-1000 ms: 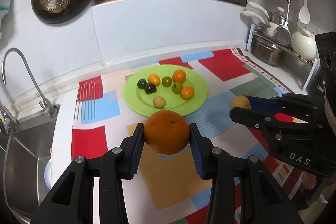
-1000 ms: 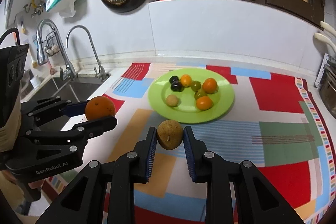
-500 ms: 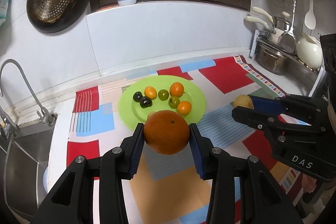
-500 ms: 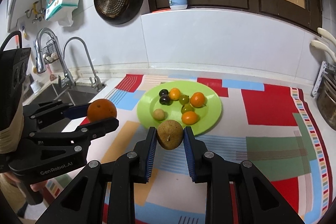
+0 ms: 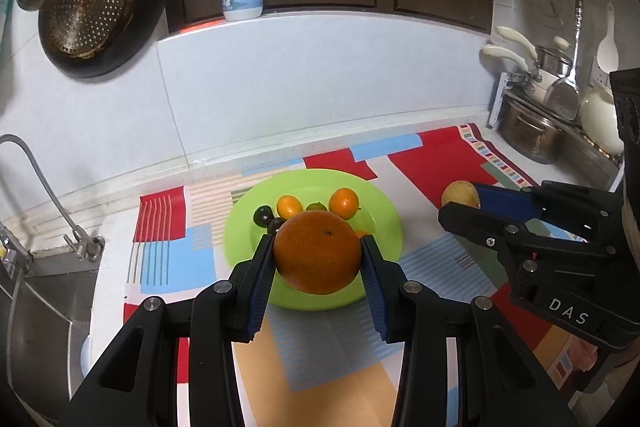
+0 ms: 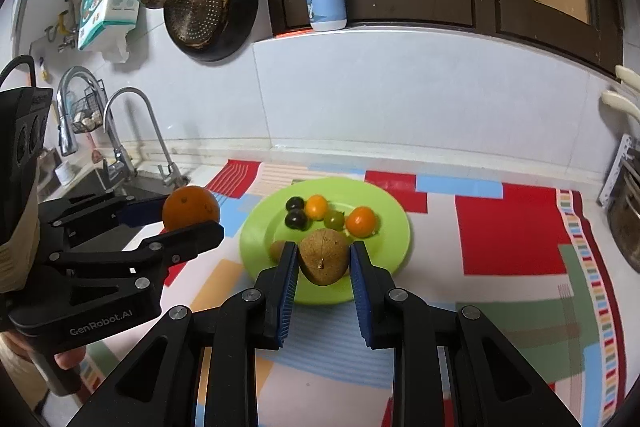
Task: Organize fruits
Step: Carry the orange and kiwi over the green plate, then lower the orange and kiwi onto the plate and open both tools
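Kitchen counter, patterned mat (image 5: 168, 263): green plate (image 5: 384, 215) sitting mid-mat, carrying small fruits. Left gripper (image 5: 318, 259) is clamping an orange (image 5: 318, 253); right gripper (image 6: 323, 257) is clamping a brown fruit (image 6: 324, 257). Plate is lying directly ahead of both, below the fingers.

Both tools are matte black linkages with round silver screw heads at the joints and ribbed blue pads lining the fingers. The left tool (image 6: 192, 217) carries white "GenRobot.AI" lettering on its body (a tan band wraps its handle); the right tool (image 5: 460, 201) is stamped "DAS" in white.
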Demonstrator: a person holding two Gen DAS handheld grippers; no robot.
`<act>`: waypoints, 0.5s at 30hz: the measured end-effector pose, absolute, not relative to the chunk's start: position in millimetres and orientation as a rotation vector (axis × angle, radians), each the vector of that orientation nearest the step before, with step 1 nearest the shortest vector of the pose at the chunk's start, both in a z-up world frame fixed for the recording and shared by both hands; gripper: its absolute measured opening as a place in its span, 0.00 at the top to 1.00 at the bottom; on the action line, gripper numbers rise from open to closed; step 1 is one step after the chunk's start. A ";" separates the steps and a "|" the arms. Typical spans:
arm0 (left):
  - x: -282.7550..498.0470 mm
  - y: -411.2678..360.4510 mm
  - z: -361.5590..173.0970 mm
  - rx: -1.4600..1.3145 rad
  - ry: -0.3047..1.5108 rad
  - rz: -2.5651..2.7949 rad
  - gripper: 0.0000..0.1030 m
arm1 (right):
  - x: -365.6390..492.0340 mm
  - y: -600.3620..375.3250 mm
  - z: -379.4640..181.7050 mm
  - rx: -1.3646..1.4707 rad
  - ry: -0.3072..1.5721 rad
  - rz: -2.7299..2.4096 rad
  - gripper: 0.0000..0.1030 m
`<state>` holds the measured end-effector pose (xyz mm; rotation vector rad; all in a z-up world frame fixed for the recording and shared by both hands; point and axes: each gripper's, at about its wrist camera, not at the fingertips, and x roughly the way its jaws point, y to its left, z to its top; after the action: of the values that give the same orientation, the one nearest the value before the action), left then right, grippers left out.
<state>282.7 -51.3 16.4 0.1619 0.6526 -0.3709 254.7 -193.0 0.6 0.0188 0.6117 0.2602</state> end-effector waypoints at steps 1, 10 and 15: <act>286.3 -51.7 15.5 0.162 0.656 -0.368 0.60 | 257.2 -193.3 0.9 0.016 0.611 0.259 0.74; 320.3 -59.3 1.4 0.176 0.698 -0.364 0.60 | 293.1 -199.0 -7.2 0.017 0.646 0.250 0.73; 339.0 -64.1 -9.2 0.190 0.729 -0.352 0.60 | 315.0 -201.3 -16.1 0.015 0.676 0.242 0.73</act>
<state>339.0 -64.1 -9.2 0.1900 0.7291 -0.3517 315.0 -201.3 -16.1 0.0151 0.6762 0.2415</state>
